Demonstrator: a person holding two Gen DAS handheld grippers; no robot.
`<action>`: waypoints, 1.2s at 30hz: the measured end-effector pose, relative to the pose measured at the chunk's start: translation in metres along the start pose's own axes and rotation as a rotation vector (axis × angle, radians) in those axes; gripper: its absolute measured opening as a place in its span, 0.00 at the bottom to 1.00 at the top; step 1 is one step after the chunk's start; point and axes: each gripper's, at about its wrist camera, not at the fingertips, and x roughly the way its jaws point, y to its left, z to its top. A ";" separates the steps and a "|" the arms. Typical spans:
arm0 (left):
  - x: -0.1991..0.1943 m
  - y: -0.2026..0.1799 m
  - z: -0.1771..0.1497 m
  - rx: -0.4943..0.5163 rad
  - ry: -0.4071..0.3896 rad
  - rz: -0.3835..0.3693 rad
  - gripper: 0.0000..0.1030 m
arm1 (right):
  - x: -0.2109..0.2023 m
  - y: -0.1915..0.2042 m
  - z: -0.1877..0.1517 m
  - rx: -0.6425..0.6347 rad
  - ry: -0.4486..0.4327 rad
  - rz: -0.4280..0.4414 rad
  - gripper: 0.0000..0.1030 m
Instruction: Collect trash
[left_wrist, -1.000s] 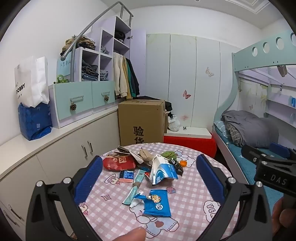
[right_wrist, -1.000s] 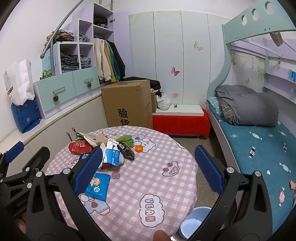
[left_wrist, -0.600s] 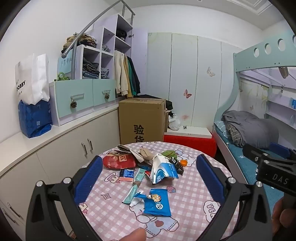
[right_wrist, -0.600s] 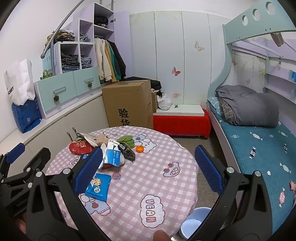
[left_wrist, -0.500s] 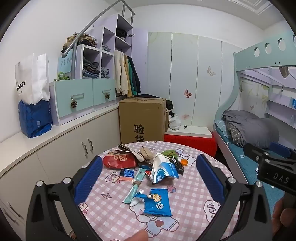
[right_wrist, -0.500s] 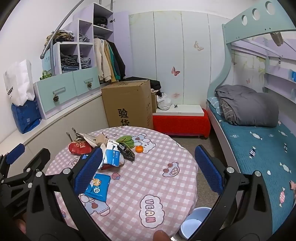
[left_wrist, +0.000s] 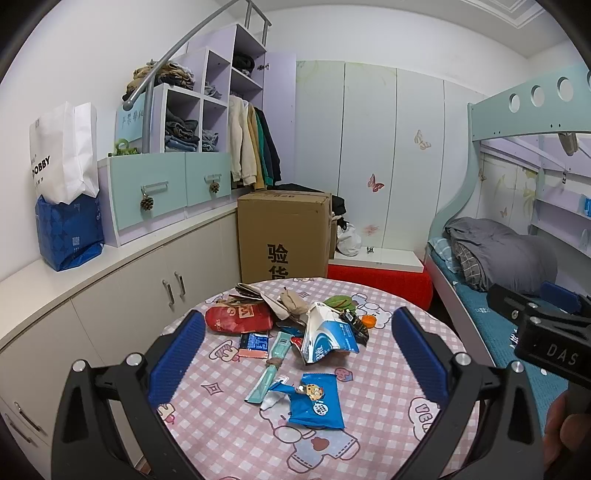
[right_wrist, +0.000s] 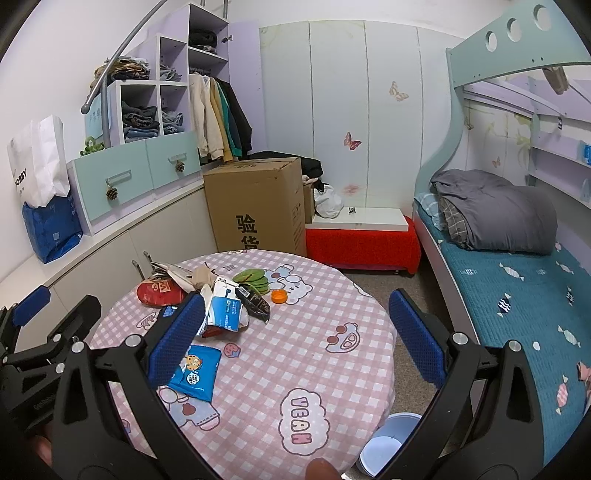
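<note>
Trash lies in a heap on a round table with a pink checked cloth (left_wrist: 384, 373): a blue cookie wrapper (left_wrist: 316, 400) nearest me, a teal stick wrapper (left_wrist: 271, 363), a white-and-blue carton (left_wrist: 327, 334), a red packet (left_wrist: 238, 319), green leaf-shaped pieces (right_wrist: 253, 278) and an orange cap (right_wrist: 279, 296). My left gripper (left_wrist: 295, 354) is open and empty, held above the table's near side. My right gripper (right_wrist: 293, 332) is open and empty to its right, above the table. The cookie wrapper (right_wrist: 195, 373) lies beside its left finger.
A pale blue bin (right_wrist: 388, 443) stands on the floor at the table's right front. A cardboard box (left_wrist: 282, 236) and a red-covered bench (right_wrist: 362, 240) stand behind the table. Cabinets (left_wrist: 129, 273) run along the left, a bunk bed (right_wrist: 509, 273) along the right.
Both grippers stay open and nearly still; the views have drifted only slightly.
</note>
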 end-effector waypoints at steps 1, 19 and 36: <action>0.000 0.000 0.000 0.000 0.000 0.000 0.96 | 0.000 0.000 0.000 0.000 -0.001 -0.001 0.95; 0.028 0.009 -0.015 -0.013 0.072 0.016 0.96 | 0.020 -0.002 -0.006 -0.004 0.037 -0.011 0.95; 0.123 -0.006 -0.084 0.049 0.367 0.009 0.96 | 0.080 -0.033 -0.043 0.045 0.191 -0.036 0.94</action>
